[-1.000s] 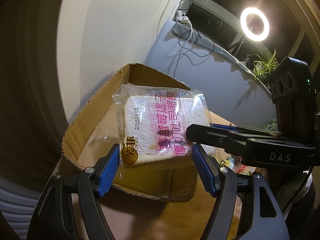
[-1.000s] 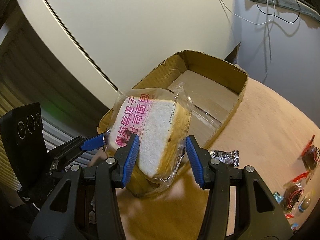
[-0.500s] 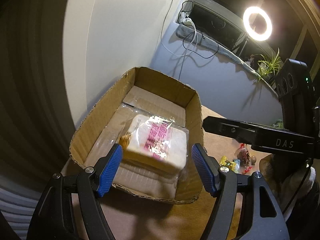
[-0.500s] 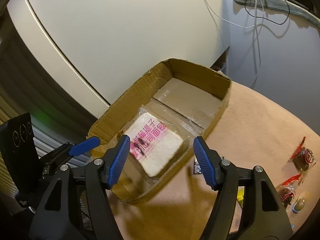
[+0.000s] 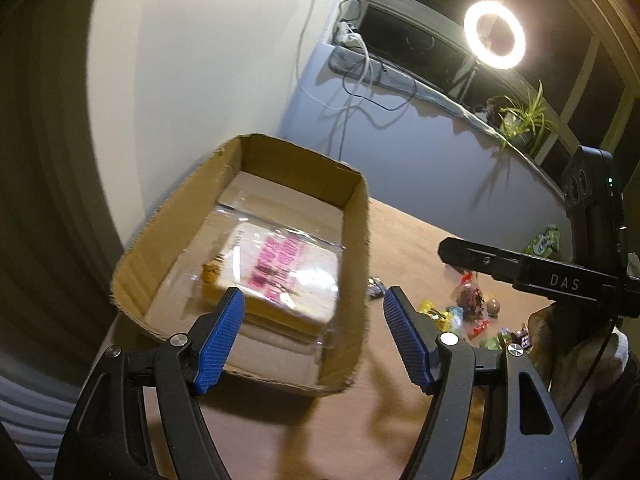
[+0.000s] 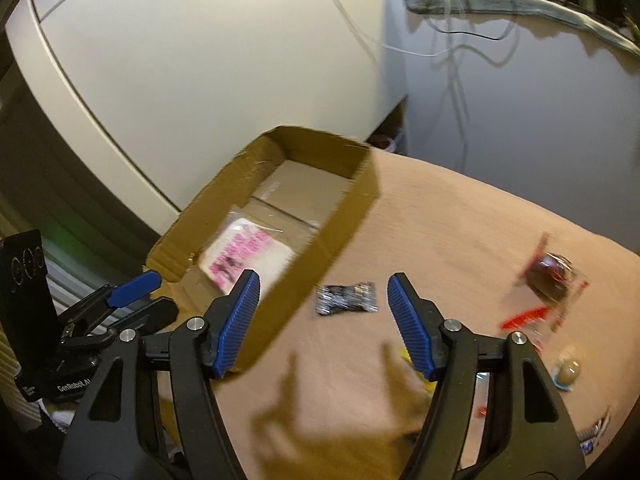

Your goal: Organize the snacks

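Observation:
A wrapped slice of bread with pink print (image 5: 280, 276) lies flat inside the open cardboard box (image 5: 356, 240); it also shows in the right wrist view (image 6: 244, 256), inside the box (image 6: 340, 220). My left gripper (image 5: 312, 336) is open and empty above the box's near end. My right gripper (image 6: 324, 324) is open and empty over the table to the right of the box. A small dark silver snack packet (image 6: 346, 298) lies on the table just ahead of the right gripper.
Several loose wrapped sweets (image 5: 464, 308) lie on the wooden table right of the box; a dark round packet with red ends (image 6: 550, 276) and a small round sweet (image 6: 568, 368) show in the right wrist view. A white cabinet and grey wall stand behind the box.
Both grippers let go of the bread, which dropped flat into the box. Both grippers have pulled back, and the right one has swung right over the table.

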`<state>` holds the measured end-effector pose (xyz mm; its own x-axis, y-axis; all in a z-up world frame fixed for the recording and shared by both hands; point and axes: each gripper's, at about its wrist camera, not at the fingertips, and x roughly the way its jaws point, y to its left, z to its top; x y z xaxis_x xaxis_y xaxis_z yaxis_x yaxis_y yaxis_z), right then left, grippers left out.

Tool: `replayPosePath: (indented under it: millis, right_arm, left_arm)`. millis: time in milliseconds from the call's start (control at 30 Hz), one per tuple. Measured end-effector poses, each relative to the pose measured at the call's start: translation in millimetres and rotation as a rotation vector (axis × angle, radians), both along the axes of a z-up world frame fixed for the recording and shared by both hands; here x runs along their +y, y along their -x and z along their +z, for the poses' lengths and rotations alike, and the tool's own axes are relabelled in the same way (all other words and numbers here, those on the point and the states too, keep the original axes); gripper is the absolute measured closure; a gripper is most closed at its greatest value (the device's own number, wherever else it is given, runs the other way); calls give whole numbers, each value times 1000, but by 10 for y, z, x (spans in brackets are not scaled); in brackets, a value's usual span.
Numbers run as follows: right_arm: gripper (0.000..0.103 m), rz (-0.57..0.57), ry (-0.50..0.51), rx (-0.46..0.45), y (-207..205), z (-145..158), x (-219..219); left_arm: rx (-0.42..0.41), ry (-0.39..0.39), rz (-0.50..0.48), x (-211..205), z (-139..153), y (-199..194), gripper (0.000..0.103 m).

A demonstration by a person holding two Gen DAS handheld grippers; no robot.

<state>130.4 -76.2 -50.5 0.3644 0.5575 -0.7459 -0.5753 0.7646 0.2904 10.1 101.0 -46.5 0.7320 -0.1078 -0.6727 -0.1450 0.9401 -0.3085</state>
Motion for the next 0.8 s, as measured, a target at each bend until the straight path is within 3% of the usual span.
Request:
replayPosePath:
  millis: [233, 333, 367, 800]
  right_arm:
    - [32, -71, 24, -19, 38, -48, -600]
    - [14, -100, 86, -36, 45, -88, -864]
    - [13, -108, 116, -35, 48, -115, -962]
    - [13, -108, 364, 20, 141, -449, -1945]
  left_arm:
    - [16, -33, -75, -339, -11, -47, 32]
    - [30, -52, -113, -501, -21, -85, 32]
    - [35, -58, -125, -547, -28, -95, 32]
    - [145, -138, -355, -1389, -213, -249, 32]
